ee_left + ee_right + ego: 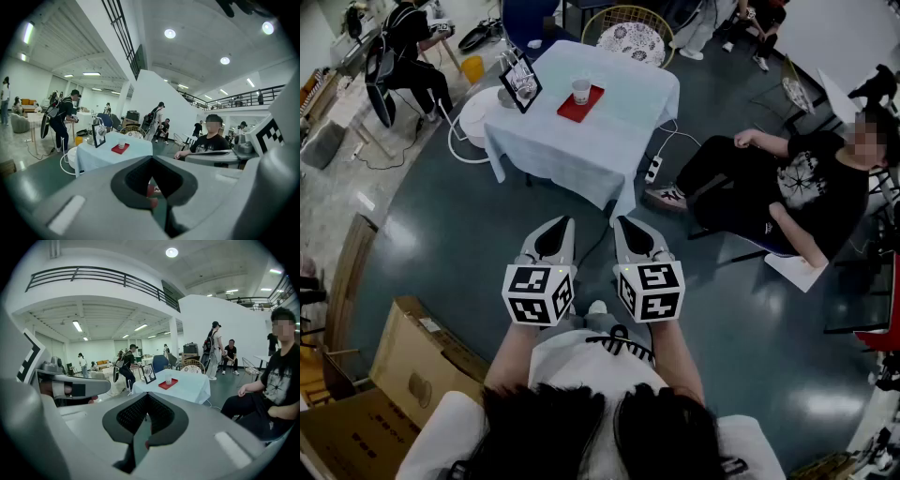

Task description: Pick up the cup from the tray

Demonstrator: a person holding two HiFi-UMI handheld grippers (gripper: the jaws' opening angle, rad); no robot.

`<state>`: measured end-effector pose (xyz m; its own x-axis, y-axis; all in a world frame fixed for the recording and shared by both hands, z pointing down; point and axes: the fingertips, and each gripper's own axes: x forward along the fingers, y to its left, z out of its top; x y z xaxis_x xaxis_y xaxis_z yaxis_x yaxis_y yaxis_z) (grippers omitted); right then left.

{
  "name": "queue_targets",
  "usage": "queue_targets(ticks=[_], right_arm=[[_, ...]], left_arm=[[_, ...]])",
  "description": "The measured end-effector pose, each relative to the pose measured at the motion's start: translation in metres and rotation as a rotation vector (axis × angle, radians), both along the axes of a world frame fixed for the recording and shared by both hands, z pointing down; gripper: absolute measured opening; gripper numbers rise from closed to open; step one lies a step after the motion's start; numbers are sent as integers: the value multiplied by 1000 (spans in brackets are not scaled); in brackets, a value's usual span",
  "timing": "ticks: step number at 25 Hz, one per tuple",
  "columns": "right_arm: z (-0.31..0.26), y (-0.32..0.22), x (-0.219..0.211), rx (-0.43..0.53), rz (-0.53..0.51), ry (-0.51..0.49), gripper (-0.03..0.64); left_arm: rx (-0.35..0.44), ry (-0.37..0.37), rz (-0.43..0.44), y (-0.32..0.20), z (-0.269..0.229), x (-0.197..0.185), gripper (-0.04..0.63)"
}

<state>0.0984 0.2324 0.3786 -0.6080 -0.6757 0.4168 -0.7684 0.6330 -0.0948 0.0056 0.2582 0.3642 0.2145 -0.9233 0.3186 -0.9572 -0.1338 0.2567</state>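
Cup [580, 89] on tray [581, 109]; left gripper [557, 226] seemingly closed.

Left gripper [559, 227], right gripper [628, 227]: both closed

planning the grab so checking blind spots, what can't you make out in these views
- Cup contents: too small and far in every view.
- Frame beside the tray: its picture is too small, all views.
- Table legs: hidden by the white cloth, head view.
- Seated person: face under a blurred patch, all views.
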Motion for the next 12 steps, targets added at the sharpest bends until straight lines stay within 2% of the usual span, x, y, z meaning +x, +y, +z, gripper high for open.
queue_targets(ticks=[12], right_arm=[[-1, 5, 9, 3, -8, 13, 20]], left_arm=[[0, 5, -24, 9, -1, 5, 0]])
